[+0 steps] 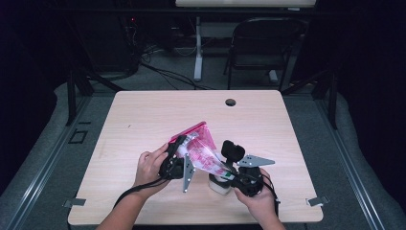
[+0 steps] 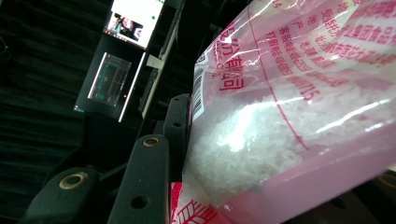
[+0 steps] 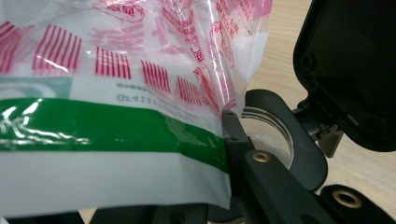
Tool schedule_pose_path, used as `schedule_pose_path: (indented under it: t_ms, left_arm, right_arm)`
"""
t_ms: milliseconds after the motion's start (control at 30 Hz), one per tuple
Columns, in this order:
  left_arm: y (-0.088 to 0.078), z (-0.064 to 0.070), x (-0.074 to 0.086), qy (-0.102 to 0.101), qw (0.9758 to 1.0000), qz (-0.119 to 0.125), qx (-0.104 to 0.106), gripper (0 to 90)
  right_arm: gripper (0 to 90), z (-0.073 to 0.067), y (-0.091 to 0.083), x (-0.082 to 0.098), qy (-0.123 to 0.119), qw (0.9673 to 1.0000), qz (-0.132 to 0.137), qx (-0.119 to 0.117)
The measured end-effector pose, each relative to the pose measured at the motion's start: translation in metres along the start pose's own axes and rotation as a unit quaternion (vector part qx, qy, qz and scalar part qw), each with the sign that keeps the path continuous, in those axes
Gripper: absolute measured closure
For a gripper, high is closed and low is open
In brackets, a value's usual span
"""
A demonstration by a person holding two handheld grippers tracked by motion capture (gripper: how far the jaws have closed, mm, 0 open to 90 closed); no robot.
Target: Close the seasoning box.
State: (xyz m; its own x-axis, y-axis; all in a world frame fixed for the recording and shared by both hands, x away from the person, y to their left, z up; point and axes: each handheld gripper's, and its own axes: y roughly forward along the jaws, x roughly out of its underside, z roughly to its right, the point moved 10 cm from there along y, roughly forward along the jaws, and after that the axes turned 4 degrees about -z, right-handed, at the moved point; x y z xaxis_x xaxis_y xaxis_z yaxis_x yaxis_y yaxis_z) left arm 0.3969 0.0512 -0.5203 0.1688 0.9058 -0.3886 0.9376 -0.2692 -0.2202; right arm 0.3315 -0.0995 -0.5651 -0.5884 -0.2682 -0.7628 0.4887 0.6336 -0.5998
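Note:
A clear plastic bag (image 1: pixel 203 148) with pink print and white granules hangs tilted between my two grippers above the table's front middle. My left gripper (image 1: pixel 183 144) is shut on its upper side; in the left gripper view a black finger (image 2: pixel 147 177) presses against the bag (image 2: pixel 280 116). My right gripper (image 1: pixel 224 168) is shut on the bag's lower end, where a finger (image 3: pixel 232 133) pinches the green-striped edge of the bag (image 3: pixel 116 93). Below that end stands a small white container (image 1: pixel 218 185) with a black rim (image 3: pixel 299 135) and its black lid (image 1: pixel 233 151) flipped up.
The wooden table (image 1: pixel 143 120) has a cable hole (image 1: pixel 231 102) near its far edge. A black folding chair (image 1: pixel 261 48) and a desk leg stand beyond it. Dark curtains close both sides.

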Motion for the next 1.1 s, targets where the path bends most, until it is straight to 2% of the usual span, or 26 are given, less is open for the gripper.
schedule_pose_path:
  t_ms: [333,1100]
  left_arm:
    - [0.002,0.004,0.002,-0.005,0.9999,-0.005,0.011,68.3]
    - [0.008,0.014,0.01,-0.039,0.9982,-0.009,0.044,68.3]
  right_arm:
    - [90.0,0.001,-0.001,0.0,0.001,1.0,0.0,0.003]
    - [90.0,0.0,-0.003,-0.001,-0.004,1.0,0.0,0.004]
